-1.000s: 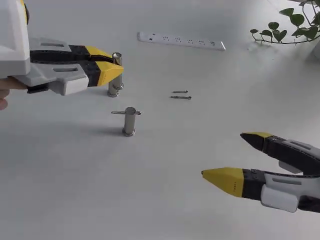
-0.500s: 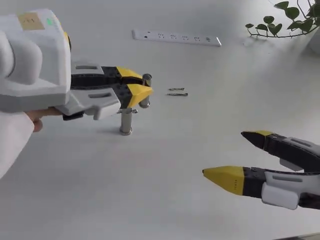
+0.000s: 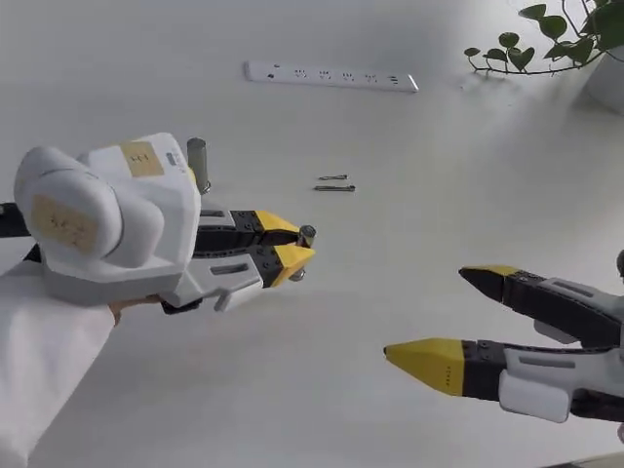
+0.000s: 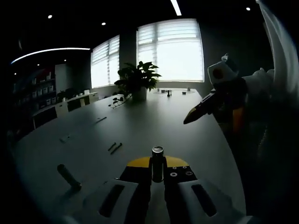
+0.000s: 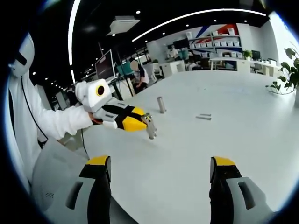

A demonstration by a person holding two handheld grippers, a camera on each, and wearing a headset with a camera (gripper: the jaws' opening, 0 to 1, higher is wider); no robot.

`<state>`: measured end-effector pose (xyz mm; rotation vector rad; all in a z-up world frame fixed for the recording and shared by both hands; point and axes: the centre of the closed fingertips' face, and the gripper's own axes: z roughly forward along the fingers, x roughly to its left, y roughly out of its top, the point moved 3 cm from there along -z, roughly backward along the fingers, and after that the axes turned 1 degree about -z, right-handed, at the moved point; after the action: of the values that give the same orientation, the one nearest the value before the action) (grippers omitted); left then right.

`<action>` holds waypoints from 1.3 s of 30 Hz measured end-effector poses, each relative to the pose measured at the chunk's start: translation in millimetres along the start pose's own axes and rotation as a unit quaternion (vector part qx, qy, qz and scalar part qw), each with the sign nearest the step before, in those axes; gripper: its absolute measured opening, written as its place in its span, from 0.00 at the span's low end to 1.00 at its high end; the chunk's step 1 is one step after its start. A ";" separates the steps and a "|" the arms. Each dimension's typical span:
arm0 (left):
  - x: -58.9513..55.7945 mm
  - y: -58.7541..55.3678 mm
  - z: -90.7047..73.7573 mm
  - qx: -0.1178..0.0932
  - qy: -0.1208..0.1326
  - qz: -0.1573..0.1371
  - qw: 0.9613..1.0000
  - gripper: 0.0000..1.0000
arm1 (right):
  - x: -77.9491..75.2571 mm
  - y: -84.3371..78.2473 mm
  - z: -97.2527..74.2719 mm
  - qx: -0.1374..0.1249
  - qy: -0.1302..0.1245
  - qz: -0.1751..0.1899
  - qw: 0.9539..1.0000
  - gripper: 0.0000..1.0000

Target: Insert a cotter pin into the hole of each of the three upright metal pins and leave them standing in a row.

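Observation:
My left gripper (image 3: 292, 244) is shut on a short upright metal pin (image 3: 305, 237), gripped near its top; the left gripper view shows that pin (image 4: 158, 163) between the jaws. I cannot tell whether the pin's base touches the table. A second bare pin (image 3: 198, 164) stands upright behind the gripper body, and it also appears in the right gripper view (image 5: 161, 104). Two loose cotter pins (image 3: 333, 183) lie side by side further back. My right gripper (image 3: 425, 314) is open at the lower right with nothing between its jaws, well apart from the pins.
A white power strip (image 3: 330, 76) lies along the far side of the white table (image 3: 409, 224). A potted plant (image 3: 546, 34) trails over the far right corner. A white sleeve (image 3: 39, 331) covers the arm behind the left gripper.
My left gripper has carried the pin to the right and nearer to me, away from the other pin. It now hides the pin with the cotter pin. The right gripper stayed put.

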<state>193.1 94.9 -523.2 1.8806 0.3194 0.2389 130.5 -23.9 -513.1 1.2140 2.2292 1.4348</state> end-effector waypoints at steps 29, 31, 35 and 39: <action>-14.9 -30.6 1.5 -0.004 -0.035 -0.029 0.999 0.07 | 9.6 -5.7 3.9 0.013 0.009 -0.003 1.000 0.86; -15.3 -29.8 1.6 -0.006 -0.035 -0.023 0.999 0.07 | 10.6 -6.0 4.3 0.014 0.010 -0.002 1.000 0.86; -15.7 -30.7 -0.3 -0.007 -0.034 -0.024 0.999 0.07 | 13.6 -6.4 6.0 0.015 0.012 -0.004 1.000 0.86; -17.1 -30.9 -1.0 -0.008 -0.033 -0.029 0.999 0.07 | 14.7 -6.4 6.2 0.016 0.013 -0.005 1.000 0.86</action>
<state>173.5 99.6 -552.2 1.8557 0.3264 0.1390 121.5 -10.1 -518.1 1.1983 2.2812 1.4232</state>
